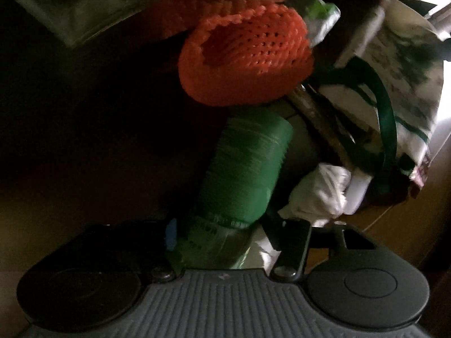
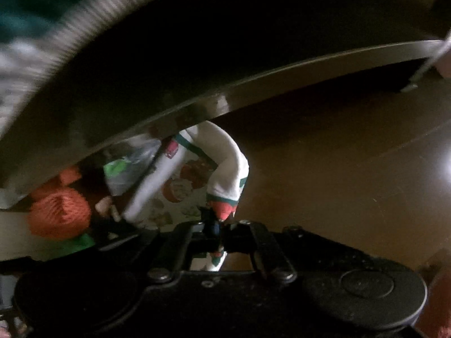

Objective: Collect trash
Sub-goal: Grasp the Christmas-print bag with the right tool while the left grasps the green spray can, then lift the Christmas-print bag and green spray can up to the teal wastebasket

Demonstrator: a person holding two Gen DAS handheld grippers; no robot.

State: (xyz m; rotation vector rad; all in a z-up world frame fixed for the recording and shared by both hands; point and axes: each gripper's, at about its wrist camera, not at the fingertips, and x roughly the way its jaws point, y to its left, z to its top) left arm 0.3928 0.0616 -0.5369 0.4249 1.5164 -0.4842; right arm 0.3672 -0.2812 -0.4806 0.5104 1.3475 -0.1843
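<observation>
In the left wrist view my left gripper (image 1: 225, 242) is shut on a green-labelled plastic bottle (image 1: 248, 166) that sticks up between the fingers. Above it lies an orange foam net sleeve (image 1: 245, 56). To the right are a crumpled white tissue (image 1: 321, 191) and a white printed wrapper with green stripes (image 1: 403, 84). In the right wrist view my right gripper (image 2: 215, 231) is shut on the edge of the white printed wrapper (image 2: 197, 174). The orange net (image 2: 60, 217) shows at the left there.
A dark curved rim or lid (image 2: 197, 107) hangs over the trash in the right wrist view, and a similar grey edge (image 1: 98, 8) in the left. A brown wooden floor (image 2: 352, 183) lies to the right. The scene is dim.
</observation>
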